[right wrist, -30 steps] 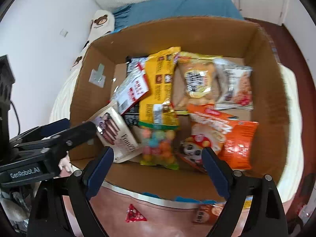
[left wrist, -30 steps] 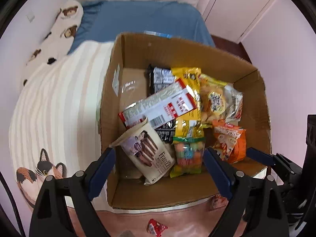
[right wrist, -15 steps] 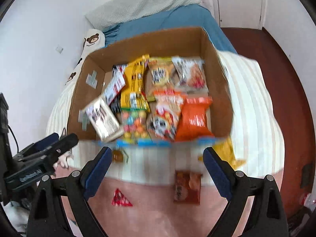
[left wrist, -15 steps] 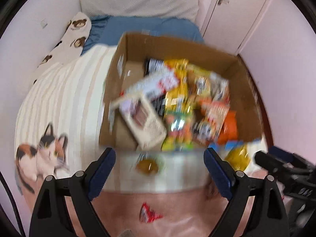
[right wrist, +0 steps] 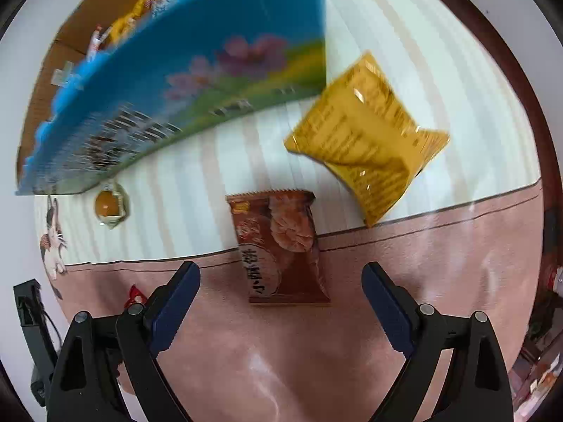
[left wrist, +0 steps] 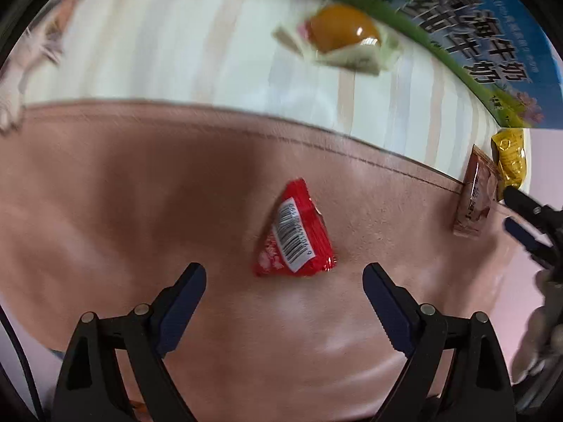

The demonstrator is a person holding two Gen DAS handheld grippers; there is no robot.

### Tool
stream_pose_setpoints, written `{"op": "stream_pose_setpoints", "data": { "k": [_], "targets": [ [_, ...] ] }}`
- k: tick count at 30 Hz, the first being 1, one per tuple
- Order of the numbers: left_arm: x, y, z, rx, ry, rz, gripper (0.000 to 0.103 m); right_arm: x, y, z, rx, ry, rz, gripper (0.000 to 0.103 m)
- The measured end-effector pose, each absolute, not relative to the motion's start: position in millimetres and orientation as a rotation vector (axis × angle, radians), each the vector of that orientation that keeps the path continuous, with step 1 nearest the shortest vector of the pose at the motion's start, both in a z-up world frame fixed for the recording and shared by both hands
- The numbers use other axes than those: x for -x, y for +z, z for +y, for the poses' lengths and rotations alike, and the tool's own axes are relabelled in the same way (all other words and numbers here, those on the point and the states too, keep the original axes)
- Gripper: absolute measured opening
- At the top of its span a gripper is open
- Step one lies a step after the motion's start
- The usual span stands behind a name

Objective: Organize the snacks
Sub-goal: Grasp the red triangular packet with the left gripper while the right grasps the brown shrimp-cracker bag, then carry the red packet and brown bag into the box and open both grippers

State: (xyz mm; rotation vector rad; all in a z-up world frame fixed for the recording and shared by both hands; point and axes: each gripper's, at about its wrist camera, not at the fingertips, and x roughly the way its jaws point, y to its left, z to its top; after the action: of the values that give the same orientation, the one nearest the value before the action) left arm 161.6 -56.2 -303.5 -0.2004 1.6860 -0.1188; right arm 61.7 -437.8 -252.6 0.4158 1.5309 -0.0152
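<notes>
- The box [right wrist: 197,70] stands on the far part of the bed, its blue printed side toward the cameras. Over its rim in the right wrist view a few yellow and red packets show inside, so a good share of the snacks seems already packed.
- Four snacks lie loose outside it, so the job looks well on but not finished.
- The red packet [left wrist: 293,237], three-cornered with a barcode, lies on the pink blanket [left wrist: 140,193], near and just ahead of the left gripper [left wrist: 284,276]. That gripper's jaws stand wide apart with nothing in them; the packet is beyond the tips, not between the pads.
- The brown packet [right wrist: 283,246] lies across the seam between pink blanket and striped cover [right wrist: 404,35], straight ahead of the right gripper [right wrist: 280,274], whose jaws are likewise wide apart and empty. Its near end reaches about level with the tips; whether it is touched I cannot tell.
- The yellow packet [right wrist: 366,133] lies farther right on the striped cover, just beside the box corner.
- The jelly cup [left wrist: 337,35], orange in clear wrap, lies far left, close under the box side.
- Left to do, as I judge: grip red and brown, carry them into the box, then the yellow packet and the cup.
</notes>
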Motion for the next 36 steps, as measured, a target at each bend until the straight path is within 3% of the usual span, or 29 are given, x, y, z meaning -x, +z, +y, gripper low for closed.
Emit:
{"op": "stream_pose_setpoints", "data": {
  "k": [4,5,6,9,10,16,21,27,33,36],
  "targets": [
    [-168,-319,-59,0.241,-0.126,1.688,0.091,-63,-274,-430,-0.386,-0.017,1.549,0.095],
    [-172,-323,-57,0.255,-0.13,1.688,0.083,-64,-278,-427,-0.373,-0.025,1.547,0.095],
    [-174,-325,-59,0.262,-0.129,1.682,0.076,-66,-281,-425,-0.366,-0.033,1.54,0.09],
    [-179,-325,-67,0.217,-0.129,1.662,0.066,-67,-288,-416,-0.289,-0.075,1.501,0.064],
    [-181,-323,-70,0.199,-0.135,1.654,0.058,-67,-289,-412,-0.266,-0.085,1.495,0.061],
    [-180,-318,-81,0.157,-0.157,1.65,0.042,-38,-289,-395,-0.237,0.003,1.544,0.061],
    [-164,-324,-87,0.176,-0.169,1.676,0.044,1,-299,-383,-0.239,0.082,1.628,0.061],
    [-175,-336,-87,0.241,-0.174,1.713,0.059,11,-313,-394,-0.359,0.066,1.656,0.064],
    [-181,-335,-94,0.191,-0.176,1.695,0.056,1,-318,-399,-0.357,0.062,1.668,0.065],
    [-175,-331,-99,0.134,-0.156,1.683,0.043,2,-320,-387,-0.333,0.048,1.658,0.063]
  ]
}}
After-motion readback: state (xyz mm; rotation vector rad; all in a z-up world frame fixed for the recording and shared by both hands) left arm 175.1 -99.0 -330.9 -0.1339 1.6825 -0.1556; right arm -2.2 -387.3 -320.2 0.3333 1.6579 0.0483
